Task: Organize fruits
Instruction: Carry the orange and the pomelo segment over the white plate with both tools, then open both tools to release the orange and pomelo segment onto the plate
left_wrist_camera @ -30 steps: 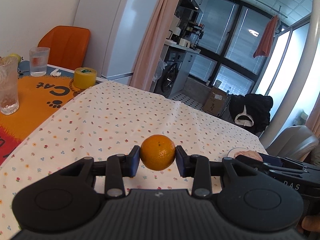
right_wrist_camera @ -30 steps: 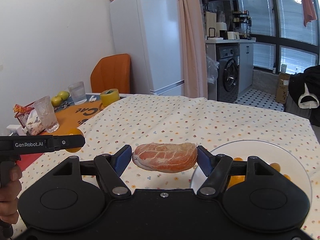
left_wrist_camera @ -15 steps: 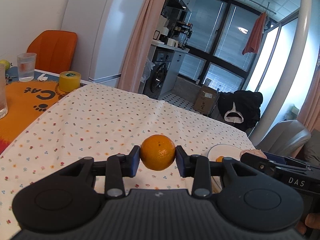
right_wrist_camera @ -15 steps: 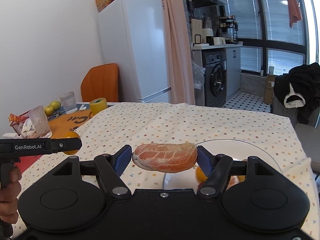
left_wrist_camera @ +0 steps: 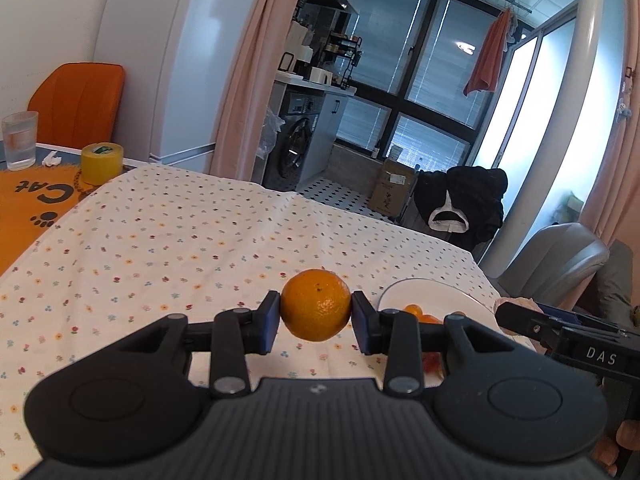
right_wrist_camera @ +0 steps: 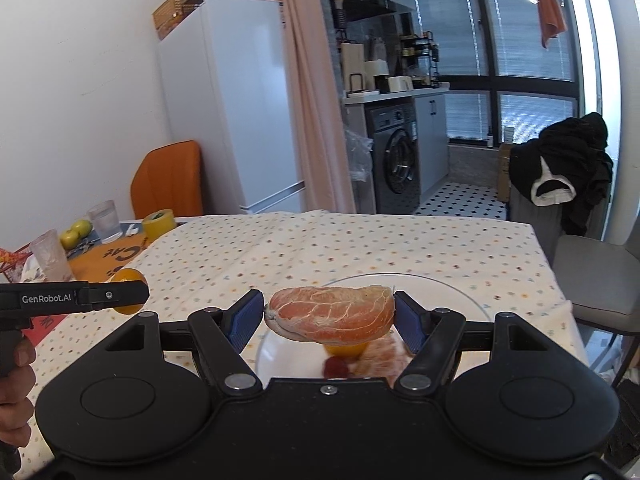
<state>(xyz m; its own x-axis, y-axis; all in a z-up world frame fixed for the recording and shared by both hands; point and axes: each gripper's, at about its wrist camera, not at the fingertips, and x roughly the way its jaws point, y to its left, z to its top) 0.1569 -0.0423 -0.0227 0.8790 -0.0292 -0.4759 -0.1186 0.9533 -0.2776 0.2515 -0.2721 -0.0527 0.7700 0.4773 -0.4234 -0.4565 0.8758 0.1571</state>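
Note:
My left gripper (left_wrist_camera: 316, 307) is shut on a round orange (left_wrist_camera: 316, 305), held above the flowered tablecloth (left_wrist_camera: 200, 232). To its right lies a clear glass plate (left_wrist_camera: 424, 288) with small orange fruit pieces (left_wrist_camera: 416, 311) on it. My right gripper (right_wrist_camera: 330, 316) is shut on a peeled pink grapefruit segment (right_wrist_camera: 332, 312), hovering over the same plate (right_wrist_camera: 432, 284). Under the segment I see a small orange piece (right_wrist_camera: 346, 349), a red berry (right_wrist_camera: 335, 367) and another peeled piece (right_wrist_camera: 380, 358). The left gripper (right_wrist_camera: 80, 298) with its orange (right_wrist_camera: 128, 308) shows at the left of the right wrist view.
An orange cat mat (left_wrist_camera: 28, 204) covers the table's left end, with a yellow tape roll (left_wrist_camera: 100, 158), a water glass (left_wrist_camera: 20, 140), a second glass (right_wrist_camera: 50, 250) and green apples (right_wrist_camera: 76, 230). An orange chair (right_wrist_camera: 168, 180) and a grey chair (right_wrist_camera: 596, 276) flank the table.
Both grippers have moved right toward the plate while keeping their fruit. The plate has come further into both views, and the grapefruit segment now hangs over its fruit pieces.

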